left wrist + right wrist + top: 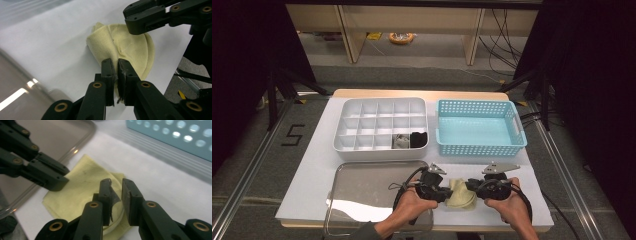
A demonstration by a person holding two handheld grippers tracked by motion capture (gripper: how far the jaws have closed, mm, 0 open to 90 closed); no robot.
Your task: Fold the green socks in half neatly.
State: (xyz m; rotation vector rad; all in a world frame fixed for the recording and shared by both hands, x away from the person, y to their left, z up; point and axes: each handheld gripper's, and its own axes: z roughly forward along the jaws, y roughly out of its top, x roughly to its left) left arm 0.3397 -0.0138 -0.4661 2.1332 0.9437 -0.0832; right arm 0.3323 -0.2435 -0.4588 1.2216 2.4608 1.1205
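Table (312,165), white-topped; bears all items below.
Metal tray (362,185), near left, bare and reflective; its right rim lies just beside the cloth.
Blue basket (479,145), far right, nothing visible inside.
White divided box (382,102), far left; two near-right cells hold a grey bundle (401,141) and a black bundle (418,139), seemingly rolled cloths.
Yellow cloth (462,195), knitted, partly folded; lies on the white top at the near edge, between the two grippers, right of the tray.
Left gripper (117,68); jaws clenched on a raised ridge of the cloth at its left side.
Right gripper (116,192); jaws slightly parted over the cloth's right edge, a thin scrap between them; whether cloth is pinched, I cannot tell.
Step in hand, by judgement: folding or rolling the cloth for a box cell. To do well: keep the left pinch firm as anchor; have the right gripper take one full edge layer, lift low, roll tightly toward the left; avoid dragging the cloth off the near edge.
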